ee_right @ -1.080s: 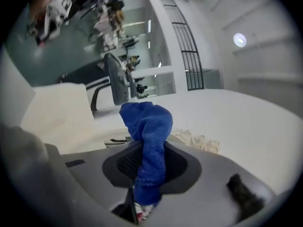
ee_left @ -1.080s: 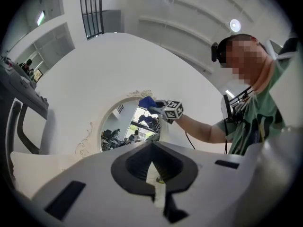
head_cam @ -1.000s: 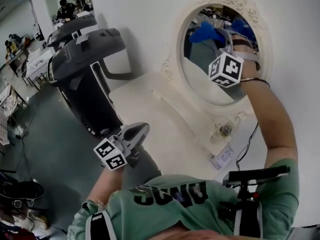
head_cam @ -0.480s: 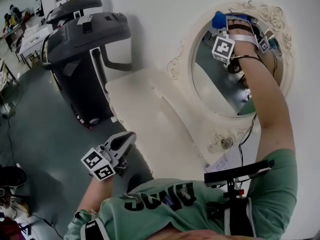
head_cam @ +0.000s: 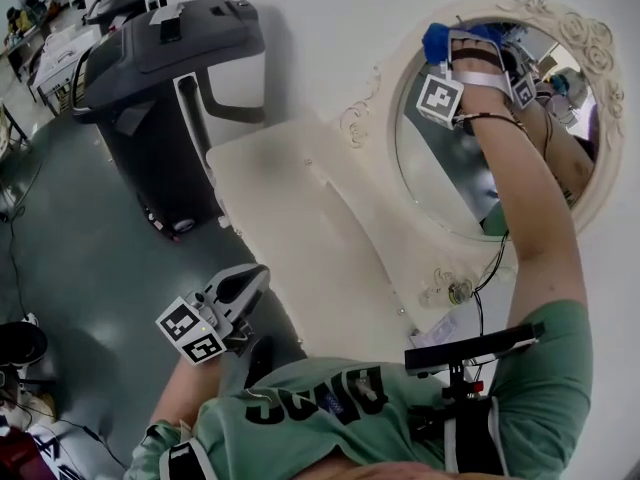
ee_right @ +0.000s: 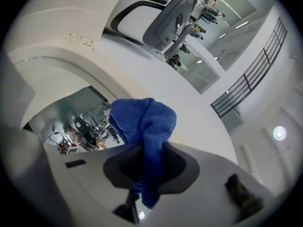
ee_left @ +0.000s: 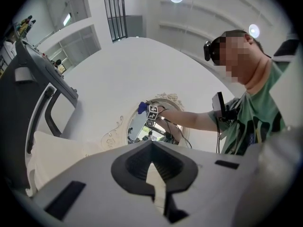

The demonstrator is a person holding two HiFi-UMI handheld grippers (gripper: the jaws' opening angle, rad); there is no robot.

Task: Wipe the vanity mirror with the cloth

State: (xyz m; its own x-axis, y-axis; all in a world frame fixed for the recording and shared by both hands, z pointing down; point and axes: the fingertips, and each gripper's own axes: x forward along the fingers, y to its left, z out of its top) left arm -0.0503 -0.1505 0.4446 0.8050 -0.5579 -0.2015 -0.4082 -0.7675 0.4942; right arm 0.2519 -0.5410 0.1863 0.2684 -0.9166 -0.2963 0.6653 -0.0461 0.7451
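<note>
Overhead, right gripper [head_cam: 447, 50] holds cloth [head_cam: 435, 40] at the top edge of the mirror [head_cam: 450, 168]; only its own view shows jaws clamped on it. Left gripper [head_cam: 243, 286], jaws together and empty, hangs off the front edge of the desk [head_cam: 300, 218].

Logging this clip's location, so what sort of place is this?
Probably a large open workshop hall, not a home: the ornate cream oval vanity mirror stands beside dark grey treadmill-like machines, and a black-railed upper gallery runs overhead.
</note>
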